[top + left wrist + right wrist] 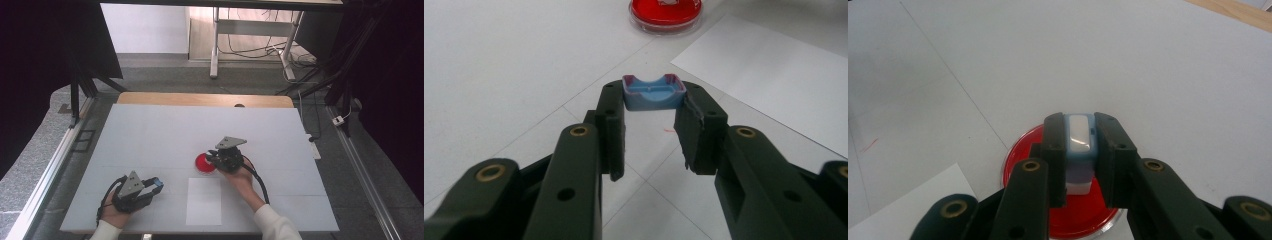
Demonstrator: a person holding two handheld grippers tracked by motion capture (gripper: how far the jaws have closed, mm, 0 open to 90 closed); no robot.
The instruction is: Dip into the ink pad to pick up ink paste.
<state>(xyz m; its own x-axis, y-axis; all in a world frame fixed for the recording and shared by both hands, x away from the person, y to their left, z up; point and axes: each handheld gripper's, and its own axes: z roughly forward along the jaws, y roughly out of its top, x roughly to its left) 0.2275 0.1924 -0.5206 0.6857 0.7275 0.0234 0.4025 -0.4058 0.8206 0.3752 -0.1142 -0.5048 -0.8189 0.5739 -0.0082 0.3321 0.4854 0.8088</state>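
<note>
Stamp work, by the look of it: your right gripper is clenched on a small pale-blue block with a white face, held directly over the round red ink pad dish, which sits on the white table just beyond the far edge of the white paper sheet. Whether the block's underside touches the red surface cannot be told from these pictures.

Your left gripper grips a blue cap-like tray with a reddish rim at the very tips of its jaws, low over the table to the left of the sheet. In the left gripper view the red dish lies well ahead, apart from the cap.

Watch these risks, as I judge them:
- The left hold is shallow. A twist or bump could flick the cap out.
- The right jaws cover only the block's sides, so pressing off-centre may tilt it and ink it unevenly.
- The dish looks light and unrestrained. A sideways push could slide it onto the paper and smear.
- An inked face carried low over the sheet could mark it early.
</note>
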